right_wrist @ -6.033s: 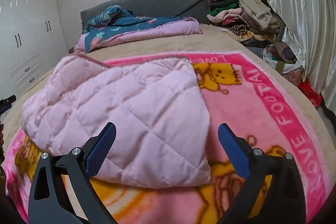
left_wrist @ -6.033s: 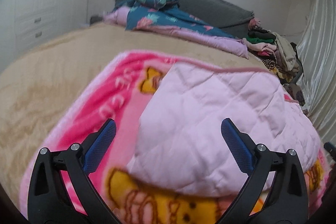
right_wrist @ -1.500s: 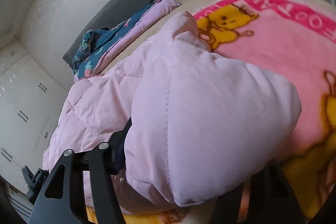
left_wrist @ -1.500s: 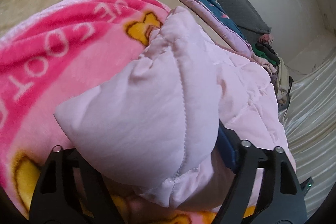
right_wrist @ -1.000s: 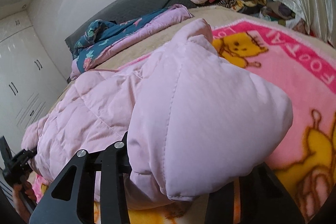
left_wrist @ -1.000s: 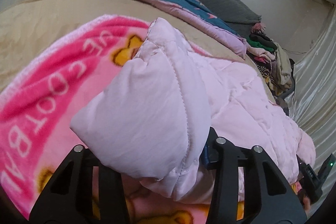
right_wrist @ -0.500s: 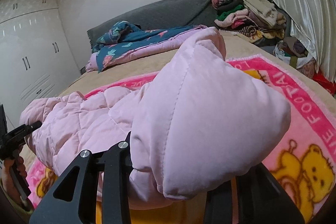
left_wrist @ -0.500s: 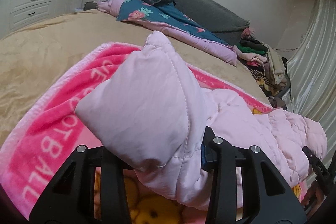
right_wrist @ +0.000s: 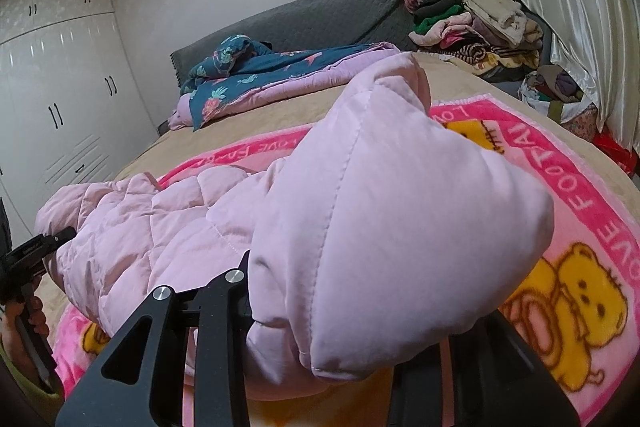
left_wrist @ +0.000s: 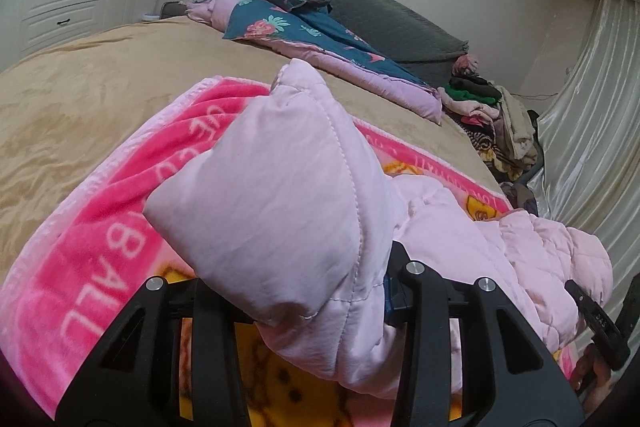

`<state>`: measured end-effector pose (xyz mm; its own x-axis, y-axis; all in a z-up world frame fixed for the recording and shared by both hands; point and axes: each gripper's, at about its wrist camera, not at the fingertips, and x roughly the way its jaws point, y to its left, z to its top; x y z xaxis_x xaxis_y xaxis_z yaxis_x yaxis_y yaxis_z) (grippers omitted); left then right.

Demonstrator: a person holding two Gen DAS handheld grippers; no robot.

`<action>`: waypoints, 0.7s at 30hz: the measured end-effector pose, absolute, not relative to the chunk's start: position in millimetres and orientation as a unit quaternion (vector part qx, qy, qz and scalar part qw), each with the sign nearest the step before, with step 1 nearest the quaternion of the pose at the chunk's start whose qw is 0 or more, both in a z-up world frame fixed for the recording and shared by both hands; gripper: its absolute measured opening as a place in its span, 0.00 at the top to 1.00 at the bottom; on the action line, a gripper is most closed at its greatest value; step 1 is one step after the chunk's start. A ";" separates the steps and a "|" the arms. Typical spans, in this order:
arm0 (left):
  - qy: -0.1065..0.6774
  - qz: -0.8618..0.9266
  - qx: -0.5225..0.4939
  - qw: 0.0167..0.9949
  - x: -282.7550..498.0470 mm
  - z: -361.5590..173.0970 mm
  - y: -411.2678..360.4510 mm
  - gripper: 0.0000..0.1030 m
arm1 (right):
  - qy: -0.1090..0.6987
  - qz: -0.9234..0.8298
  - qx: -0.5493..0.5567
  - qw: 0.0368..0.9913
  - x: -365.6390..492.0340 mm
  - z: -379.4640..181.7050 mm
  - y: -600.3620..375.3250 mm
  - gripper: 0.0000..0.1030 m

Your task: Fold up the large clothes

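A pale pink quilted jacket (left_wrist: 280, 211) lies across a bright pink cartoon-bear blanket (left_wrist: 100, 227) on the bed. My left gripper (left_wrist: 312, 303) is shut on the jacket's left end and holds it lifted; the fabric hides the fingertips. My right gripper (right_wrist: 332, 315) is shut on the jacket's right end (right_wrist: 380, 227), also lifted. The jacket's middle (right_wrist: 160, 239) sags between the two grippers above the blanket (right_wrist: 580, 227). Each gripper shows at the edge of the other's view.
A tan bedspread (left_wrist: 100, 87) covers the bed. A blue floral quilt (left_wrist: 304, 27) and grey headboard (left_wrist: 380, 11) lie at the far end. A pile of clothes (right_wrist: 472, 23) and a curtain (right_wrist: 580, 7) stand on the right. White wardrobes (right_wrist: 60, 99) stand on the left.
Six seconds ago both grippers were open over the flat folded jacket. Since then both have shut on its ends and lifted them; over the last second they have risen and levelled out.
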<state>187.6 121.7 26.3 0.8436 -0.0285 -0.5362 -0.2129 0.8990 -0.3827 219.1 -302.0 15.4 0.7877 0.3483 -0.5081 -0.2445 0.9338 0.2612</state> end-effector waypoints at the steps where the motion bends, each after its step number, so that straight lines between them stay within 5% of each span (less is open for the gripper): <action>1: 0.276 0.049 -0.219 0.935 186.8 26.1 121.9 0.69 | 0.285 0.157 0.092 0.941 219.1 15.2 -302.2 0.69; 21: 0.288 0.055 -0.222 0.930 160.4 20.9 127.1 0.69 | 0.289 0.156 0.105 0.939 192.1 9.6 -310.3 0.69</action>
<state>160.4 127.1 20.9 0.8279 -0.0251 -0.5603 -0.2302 0.8957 -0.3803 192.1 -310.3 9.6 0.7849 0.3527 -0.5094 -0.2315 0.9296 0.2869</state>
